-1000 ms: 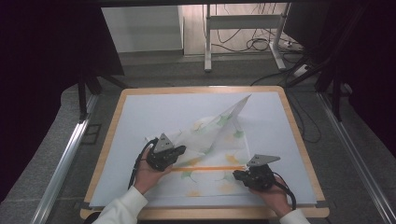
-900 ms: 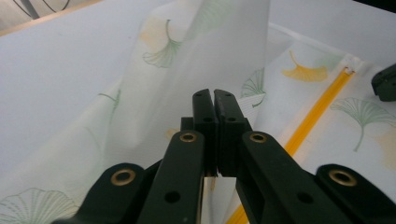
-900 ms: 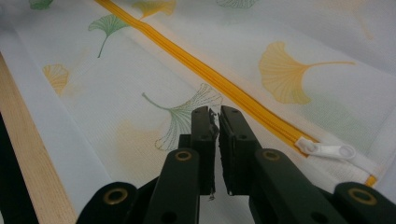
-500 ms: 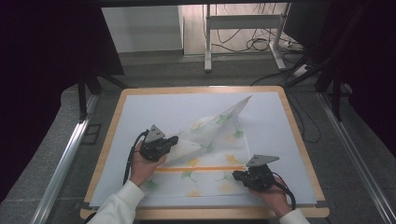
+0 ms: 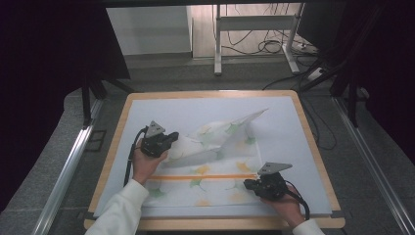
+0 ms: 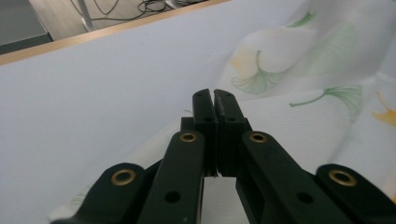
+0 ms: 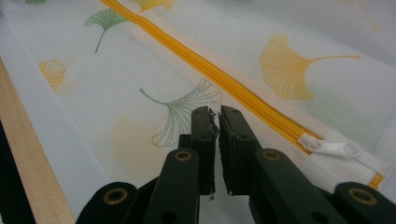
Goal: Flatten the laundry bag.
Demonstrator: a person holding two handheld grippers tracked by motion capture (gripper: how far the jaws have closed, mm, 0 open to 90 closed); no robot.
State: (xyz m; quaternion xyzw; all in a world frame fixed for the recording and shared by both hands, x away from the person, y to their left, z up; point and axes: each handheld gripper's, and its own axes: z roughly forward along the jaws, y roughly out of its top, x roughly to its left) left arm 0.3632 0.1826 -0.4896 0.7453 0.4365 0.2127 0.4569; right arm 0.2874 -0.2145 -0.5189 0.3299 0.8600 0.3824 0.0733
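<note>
One white mesh zip bag [image 5: 210, 166] printed with ginkgo leaves, one orange zipper [image 5: 205, 176], one white zipper pull [image 7: 334, 148], two tongs, left [image 5: 171, 138] and right [image 5: 247, 184], one wooden-rimmed table [image 5: 313, 142].

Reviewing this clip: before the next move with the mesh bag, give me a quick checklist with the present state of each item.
1. Left hand-held gripper shut on the mesh bag: ok, jaws closed with fabric pinched between them.
2. Right hand-held gripper pinning the bag's near right part: ok, jaws nearly closed on a thin layer of fabric.
3. Orange zipper lying straight and flat: ok.
4. White zipper pull at the zipper's end: ok.
5. Far part of the bag flat: not ok, it stands up in a peak.
6. Bag fully on the white mat: ok.
</note>
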